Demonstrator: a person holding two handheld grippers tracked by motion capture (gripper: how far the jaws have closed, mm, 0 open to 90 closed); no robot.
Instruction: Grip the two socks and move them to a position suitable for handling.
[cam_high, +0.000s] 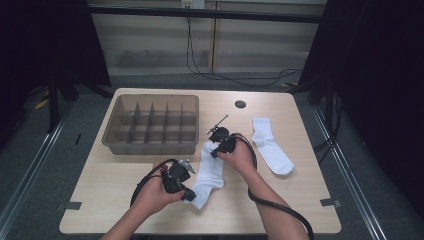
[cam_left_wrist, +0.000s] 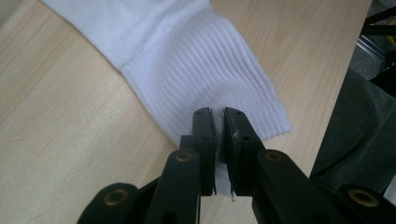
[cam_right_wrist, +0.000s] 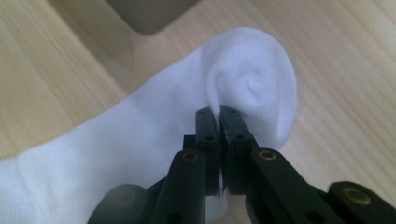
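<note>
- White sock (cam_high: 210, 172) lies flat on the wooden table (cam_high: 115, 180), stretched between the two grippers, just in front of the brown divided tray (cam_high: 150, 125).
- Left gripper (cam_high: 187, 195) holds the sock's ribbed cuff end. In the left gripper view (cam_left_wrist: 217, 116) its fingers (cam_left_wrist: 204, 135) are pressed almost together, pinching a thin fold of the cuff (cam_left_wrist: 205, 65), which fans out beyond the tips toward the table's edge.
- Right gripper (cam_high: 214, 152) sits at the sock's toe end. The right gripper view (cam_right_wrist: 218, 114) shows its fingers (cam_right_wrist: 208, 135) closed on a pucker of fabric, with the rounded toe (cam_right_wrist: 254, 79) bunched just past the tips and a corner of the tray beyond that.
- The high view adds what the close views lack: both hands, the cables trailing from the grippers, and a second white sock (cam_high: 270, 145) lying well apart, beyond the right gripper's side.
- The ribbing and the pinched folds are legible in the gripper views; from above they are too small to tell.
</note>
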